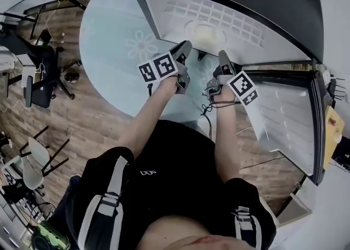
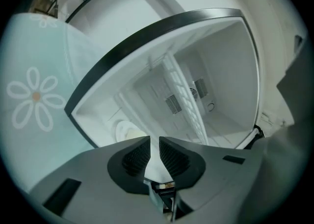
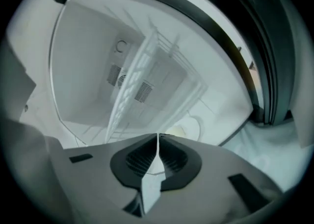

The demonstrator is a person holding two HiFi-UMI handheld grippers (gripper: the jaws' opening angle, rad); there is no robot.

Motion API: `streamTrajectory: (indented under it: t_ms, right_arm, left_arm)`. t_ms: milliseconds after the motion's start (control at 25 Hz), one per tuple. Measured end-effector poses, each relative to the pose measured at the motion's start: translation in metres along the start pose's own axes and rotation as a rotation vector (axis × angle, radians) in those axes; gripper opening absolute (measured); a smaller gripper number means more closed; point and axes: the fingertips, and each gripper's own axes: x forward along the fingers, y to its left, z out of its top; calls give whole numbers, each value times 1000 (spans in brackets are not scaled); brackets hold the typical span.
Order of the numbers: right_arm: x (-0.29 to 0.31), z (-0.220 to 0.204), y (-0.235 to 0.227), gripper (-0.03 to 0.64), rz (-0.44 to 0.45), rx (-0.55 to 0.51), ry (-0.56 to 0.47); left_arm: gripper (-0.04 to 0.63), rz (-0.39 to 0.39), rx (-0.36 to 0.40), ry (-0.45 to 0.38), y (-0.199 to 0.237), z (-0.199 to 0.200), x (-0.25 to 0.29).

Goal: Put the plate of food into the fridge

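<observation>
Now the plate [image 1: 205,34], likely stiff and breakable, lies inside the fridge [image 1: 273,3], best gripped level by opposite rims; your left gripper [image 2: 154,142] has jaws slightly apart, your right gripper [image 3: 157,137] jaws together, both empty.

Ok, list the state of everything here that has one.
fridge door, swung open
plate of food, resting inside the fridge, held by neither gripper
left gripper, jaws slightly apart, empty
right gripper, jaws together, empty
</observation>
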Motion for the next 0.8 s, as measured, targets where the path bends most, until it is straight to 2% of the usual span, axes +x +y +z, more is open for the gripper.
streamTrajectory:
  t_ms: [40,120,240,320,440,560,640,800]
  right_arm:
    - [-6,4,10,2,23,-54,-9]
    - [-19,8,28,2,59,-148,-23]
    - [-36,13,51,2,110,-279,-52]
    - [-47,12,66,0,155,-410,-65]
    - [-64,0,95,0,259,-591,-59]
    - [-79,-17,118,0,369,-691,-37]
    - [-83,-24,126,0,384,-739,-35]
    - [-87,-25,123,-1,317,-791,-67]
  left_arm:
    - [51,-12,52,-12,-12,1,-5]
    - [49,-33,163,-34,-34,3,-16]
    - [3,-54,322,-81,-63,6,-35]
    - [-8,-61,420,-108,-80,6,-47]
    - [-8,-80,553,-138,-102,2,-66]
    - [0,-101,672,-182,-121,-7,-84]
    - [0,-88,728,-202,-126,-13,-91]
    - [0,-54,791,-195,-126,-28,-95]
